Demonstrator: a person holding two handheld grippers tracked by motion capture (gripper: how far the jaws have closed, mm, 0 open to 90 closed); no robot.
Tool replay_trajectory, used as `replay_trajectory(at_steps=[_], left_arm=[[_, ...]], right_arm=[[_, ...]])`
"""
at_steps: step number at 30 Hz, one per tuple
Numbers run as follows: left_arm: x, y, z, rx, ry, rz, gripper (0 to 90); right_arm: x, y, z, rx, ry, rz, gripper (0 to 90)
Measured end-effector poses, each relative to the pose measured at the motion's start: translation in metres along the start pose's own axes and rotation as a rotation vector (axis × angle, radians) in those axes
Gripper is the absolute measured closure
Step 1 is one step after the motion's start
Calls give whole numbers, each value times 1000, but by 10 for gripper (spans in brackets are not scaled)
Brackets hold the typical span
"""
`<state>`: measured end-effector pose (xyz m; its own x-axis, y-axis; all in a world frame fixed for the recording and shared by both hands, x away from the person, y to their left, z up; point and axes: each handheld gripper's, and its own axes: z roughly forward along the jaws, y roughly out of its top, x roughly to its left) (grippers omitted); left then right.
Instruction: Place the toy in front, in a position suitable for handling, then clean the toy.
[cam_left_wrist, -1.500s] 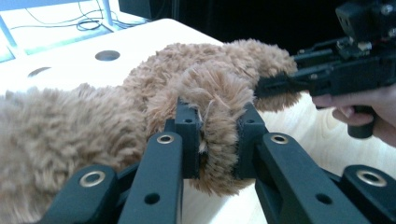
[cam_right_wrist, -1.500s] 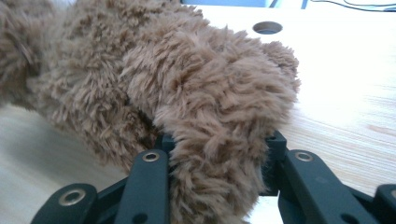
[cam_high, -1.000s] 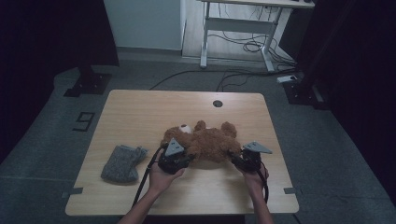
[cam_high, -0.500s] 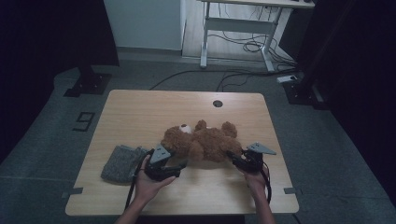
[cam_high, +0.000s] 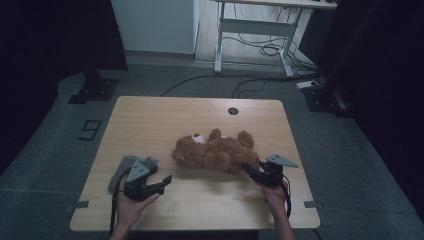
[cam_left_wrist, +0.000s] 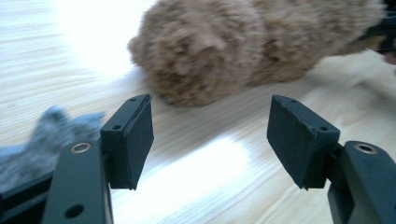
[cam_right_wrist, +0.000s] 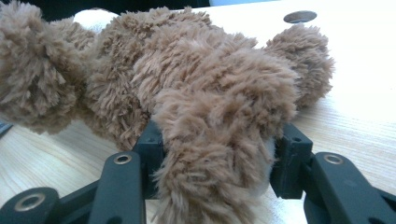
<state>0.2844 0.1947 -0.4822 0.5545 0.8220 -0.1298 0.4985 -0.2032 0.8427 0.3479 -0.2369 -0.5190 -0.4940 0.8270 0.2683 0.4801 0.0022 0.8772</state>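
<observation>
A brown teddy bear lies on its side in the middle of the wooden table. My left gripper is left of the bear's head and clear of it. Its jaws have just been opening and stand wide with nothing between them; the bear is ahead of them. My right gripper is at the bear's right end. Its jaws have also just been opening, and one furry leg lies between the pads, the fur brushing them.
A grey fuzzy cloth lies on the table's left side, partly under my left hand, and appears by the left jaw. A round cable hole sits near the far edge. Behind the table stands a desk frame with cables on the floor.
My left gripper let go of the bear's head, opened wide and moved left toward the grey cloth. My right gripper stayed at the leg and its jaws loosened.
</observation>
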Motion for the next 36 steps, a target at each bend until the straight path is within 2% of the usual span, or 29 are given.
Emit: replay_trajectory(at_steps=[3,7,9,12,15,19,23,28,31,36], left_arm=[[5,-2,-4,17,42,1,307],[12,-7,-5,37,71,-12,298],[13,-9,-6,39,74,-16,299],[16,-13,-6,57,86,5,300],[18,-15,-6,52,83,12,297],[23,-19,-6,60,86,9,285],[27,-22,-15,48,94,13,269],[33,-24,-25,36,113,-5,278],[43,-27,-36,33,139,-19,288],[52,-31,-42,38,163,-31,314]], right_arm=[[1,-2,0,-1,-1,2,496],[2,-4,-1,1,0,2,492],[2,-4,-1,1,1,1,491],[3,-5,-2,4,1,-4,487],[3,-5,-3,7,-1,-8,483],[3,-5,-2,11,1,-10,480],[2,-6,-3,13,2,-13,479],[3,-6,-4,18,-1,-20,477],[4,-6,-4,17,-3,-21,475],[5,-6,-5,18,-5,-24,473]])
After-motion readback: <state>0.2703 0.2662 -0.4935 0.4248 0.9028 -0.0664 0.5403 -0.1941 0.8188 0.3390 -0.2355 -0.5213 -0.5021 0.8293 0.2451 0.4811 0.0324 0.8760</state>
